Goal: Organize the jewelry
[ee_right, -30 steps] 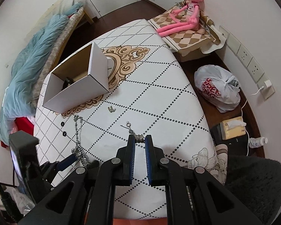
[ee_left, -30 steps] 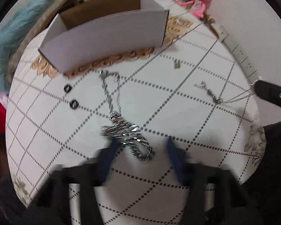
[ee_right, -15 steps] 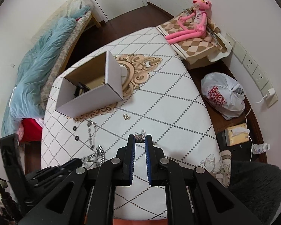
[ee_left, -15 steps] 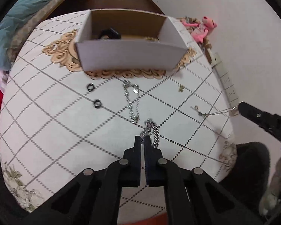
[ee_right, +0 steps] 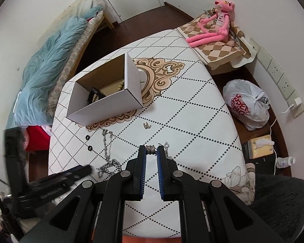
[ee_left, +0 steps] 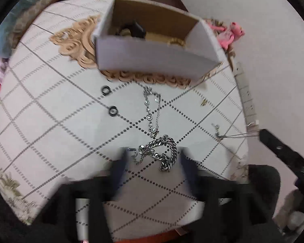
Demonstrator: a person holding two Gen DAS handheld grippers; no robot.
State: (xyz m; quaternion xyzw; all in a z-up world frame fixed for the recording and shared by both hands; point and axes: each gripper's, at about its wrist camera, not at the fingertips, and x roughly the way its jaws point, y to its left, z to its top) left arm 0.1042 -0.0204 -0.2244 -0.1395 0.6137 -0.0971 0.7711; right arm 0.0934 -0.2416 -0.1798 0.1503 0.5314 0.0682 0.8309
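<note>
Left wrist view: left gripper (ee_left: 152,162) now spread wide, blurred; half a second ago it was clenched on the chunky chain (ee_left: 162,151). So the chain got released; it lies heaped on the table (ee_left: 50,131) between the fingertips, in front of the box (ee_left: 152,58). Reads as a slipped or aborted grab, so this piece is not boxed yet. Thin chain (ee_left: 152,109) lies between heap and box, two black rings (ee_left: 109,100) to its left, small gold piece (ee_left: 203,102) to the right of it. Box already holds a dark item and gold bits. Right gripper enters at the right edge with a fine necklace (ee_left: 233,135) strung from it.

Right wrist view: right gripper (ee_right: 151,151) clenched on a small silver barrel bead (ee_right: 151,148), same as before, lifted further from the table. The necklace clasp (ee_right: 166,144) shows just beside the fingertip. Box sits ahead and left; likely next stop.

Surface: white tablecloth with dotted diamond grid and a tan ornament under the box. Room: bed with blue duvet (ee_right: 46,64) left of the box, pink plush (ee_right: 214,26) far right, plastic bag (ee_right: 247,103) on the floor, wall sockets.
</note>
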